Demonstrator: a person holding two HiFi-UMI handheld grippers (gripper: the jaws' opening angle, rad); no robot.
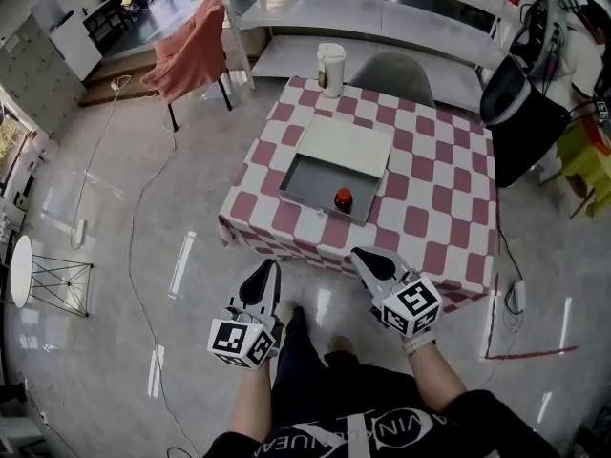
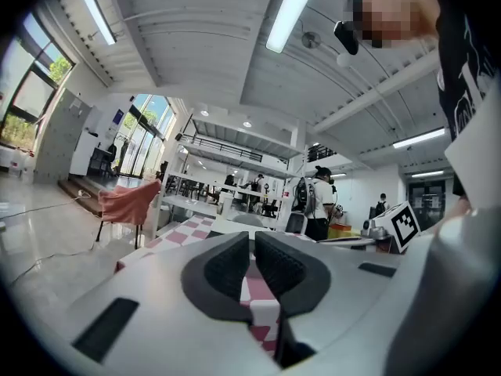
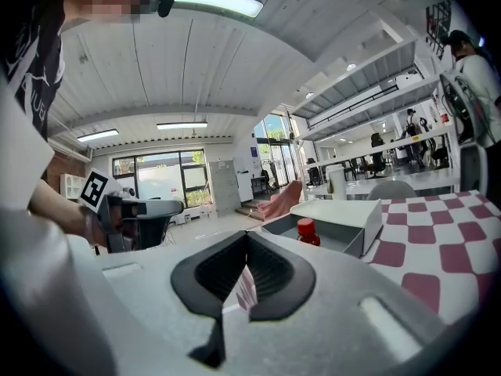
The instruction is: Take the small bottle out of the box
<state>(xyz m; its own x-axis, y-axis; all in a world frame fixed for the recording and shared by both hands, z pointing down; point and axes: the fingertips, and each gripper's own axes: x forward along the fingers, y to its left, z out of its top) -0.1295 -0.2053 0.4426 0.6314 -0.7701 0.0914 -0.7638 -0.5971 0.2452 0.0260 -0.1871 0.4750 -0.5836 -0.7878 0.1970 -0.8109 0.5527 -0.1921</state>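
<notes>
**Both claws closed and empty, bottle in the box**

Your left gripper (image 1: 264,277) hangs over the floor, just short of the near edge of the table (image 1: 434,203). In the left gripper view (image 2: 252,243) its jaws are drawn together to a thin slit, and only the checked cloth shows through it. Nothing is caught between them.

Your right gripper (image 1: 367,260) sits a little farther forward, its tip at the near hem of the cloth. In the right gripper view (image 3: 246,243) its jaws are closed tip to tip and hold nothing.

The small bottle (image 1: 343,198) stands upright inside the grey box (image 1: 307,191), in its near right corner. Its red cap shows just above the box wall in the right gripper view (image 3: 308,230). The box lies on the left half of the table, and its pale lid (image 1: 346,143) is folded back on the far side. Both of your grippers are well apart from the box and the bottle, with the bottle ahead of you and nearer your right gripper than your left.

At the far edge of the table stands a pale cup (image 1: 330,69), with a grey chair (image 1: 393,76) just to its right. A pink cloth (image 1: 191,51) hangs over a chair at the far left, and a black chair (image 1: 520,117) stands at the table's far right corner.
</notes>
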